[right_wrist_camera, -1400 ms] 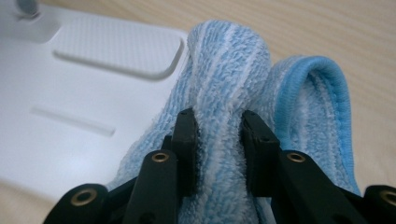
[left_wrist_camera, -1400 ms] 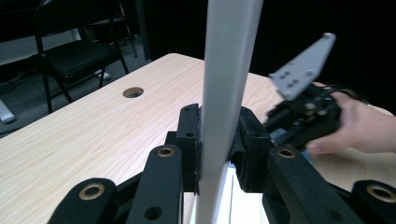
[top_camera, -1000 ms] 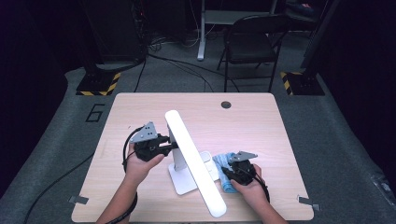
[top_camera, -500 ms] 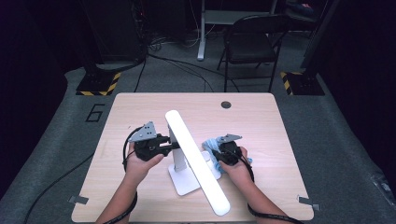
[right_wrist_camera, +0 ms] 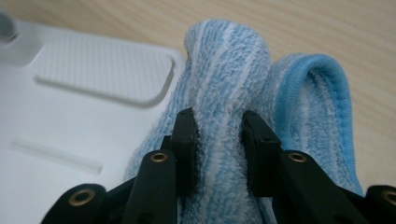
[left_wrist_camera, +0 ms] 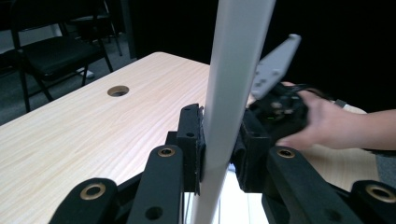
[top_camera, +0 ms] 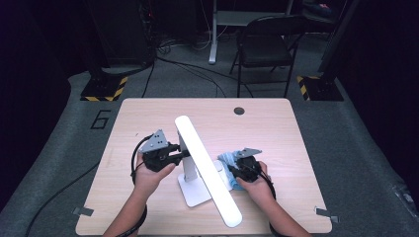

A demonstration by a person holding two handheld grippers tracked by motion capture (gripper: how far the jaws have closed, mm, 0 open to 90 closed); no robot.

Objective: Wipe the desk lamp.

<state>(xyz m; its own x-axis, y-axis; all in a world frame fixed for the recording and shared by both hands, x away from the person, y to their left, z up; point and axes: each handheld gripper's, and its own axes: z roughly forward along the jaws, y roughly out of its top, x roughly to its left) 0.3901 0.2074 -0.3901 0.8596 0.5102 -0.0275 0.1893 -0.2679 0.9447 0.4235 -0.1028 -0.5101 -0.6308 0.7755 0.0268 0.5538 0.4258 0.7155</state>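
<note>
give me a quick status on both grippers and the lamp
Left gripper shut on lamp post. Right gripper shut on blue cloth, at lamp base. Nothing in the way.

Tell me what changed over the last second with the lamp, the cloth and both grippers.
The right gripper carried the blue cloth up the table, away from the person, alongside the lamp base, and stays shut on it. The left gripper stayed clamped on the white lamp post; the lamp did not move.
</note>
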